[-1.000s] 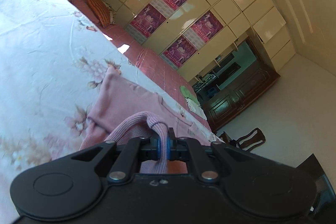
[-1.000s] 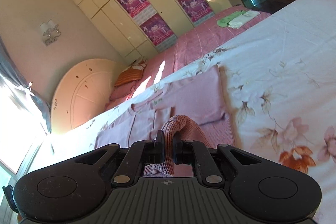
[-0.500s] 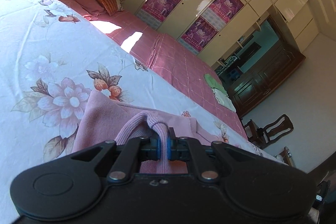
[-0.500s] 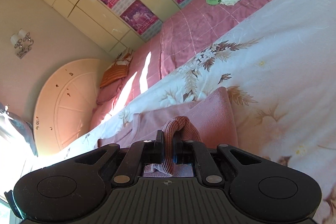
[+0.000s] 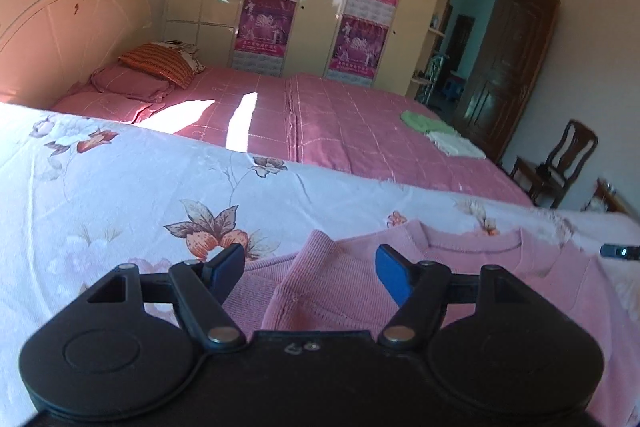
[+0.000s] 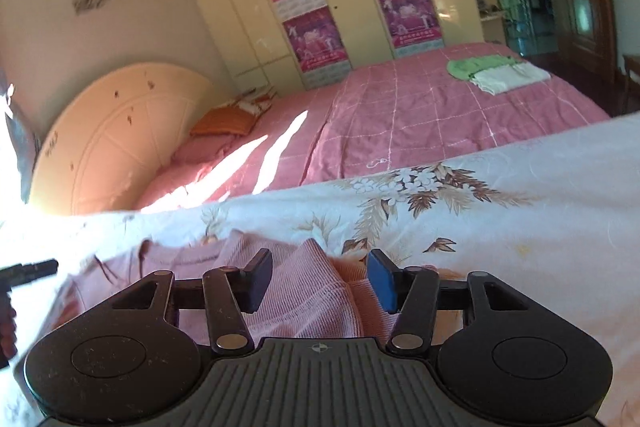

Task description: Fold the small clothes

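- L gripper (image 5: 310, 273): jaws opening, pink knit sweater (image 5: 460, 279) fold between pads, not pinched.
- R gripper (image 6: 318, 281): jaws opening too; ribbed fold betw. pads, untouched by them.
- Sweater flat on floral sheet (image 5: 132, 203), neckline (image 5: 476, 247) facing away, beside pink quilt (image 5: 360, 131).
- Step, by judgement: releasing folded-over edge near collar.
- To do well: open fully before backing off, withdraw straight along fingers, avoid snagging knit; check edges square w/ shoulders, re-smooth if bunched.
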`<action>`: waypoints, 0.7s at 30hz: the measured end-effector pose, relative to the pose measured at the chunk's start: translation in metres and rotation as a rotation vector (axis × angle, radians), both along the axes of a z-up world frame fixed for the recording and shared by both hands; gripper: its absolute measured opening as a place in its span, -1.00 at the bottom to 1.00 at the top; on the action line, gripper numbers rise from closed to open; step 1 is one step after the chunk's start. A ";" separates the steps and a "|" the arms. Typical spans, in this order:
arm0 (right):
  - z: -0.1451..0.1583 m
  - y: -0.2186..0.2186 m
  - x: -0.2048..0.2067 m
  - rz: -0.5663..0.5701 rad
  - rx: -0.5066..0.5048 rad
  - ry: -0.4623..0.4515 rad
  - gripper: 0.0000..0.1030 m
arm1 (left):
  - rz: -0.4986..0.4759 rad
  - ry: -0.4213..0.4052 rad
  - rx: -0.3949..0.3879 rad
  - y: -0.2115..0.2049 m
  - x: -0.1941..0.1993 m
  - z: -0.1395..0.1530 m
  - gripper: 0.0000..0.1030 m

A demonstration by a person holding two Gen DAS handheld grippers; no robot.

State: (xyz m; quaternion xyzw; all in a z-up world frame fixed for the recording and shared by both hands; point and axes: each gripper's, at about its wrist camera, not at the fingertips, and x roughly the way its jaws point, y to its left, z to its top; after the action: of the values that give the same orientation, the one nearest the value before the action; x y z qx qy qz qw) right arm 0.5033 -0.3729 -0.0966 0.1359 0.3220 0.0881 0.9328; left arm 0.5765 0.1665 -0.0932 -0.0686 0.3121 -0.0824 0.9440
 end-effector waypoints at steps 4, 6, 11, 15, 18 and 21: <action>-0.021 0.019 0.014 0.074 -0.121 0.073 -0.30 | -0.063 0.070 0.109 -0.020 0.014 -0.014 0.22; -0.030 0.023 0.015 0.062 -0.187 0.084 -0.47 | -0.086 0.104 0.165 -0.031 0.015 -0.023 -0.12; -0.029 0.013 0.004 0.009 -0.179 0.011 -0.90 | -0.049 -0.034 0.193 -0.036 -0.012 -0.019 -0.84; 0.004 0.009 -0.017 -0.024 -0.178 -0.164 -0.90 | 0.060 -0.206 0.066 -0.019 -0.042 0.006 -0.84; -0.005 0.003 0.003 -0.071 -0.171 -0.107 -0.90 | 0.196 -0.137 -0.071 0.000 -0.025 -0.006 -0.84; -0.033 0.007 0.024 -0.088 -0.175 0.012 -0.90 | 0.251 -0.005 -0.068 -0.006 -0.004 -0.029 -0.84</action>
State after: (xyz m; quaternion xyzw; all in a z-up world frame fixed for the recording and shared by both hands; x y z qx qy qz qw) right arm 0.5275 -0.3662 -0.1297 0.0683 0.3276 0.0175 0.9422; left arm 0.5728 0.1607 -0.1224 -0.1388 0.2960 0.0258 0.9447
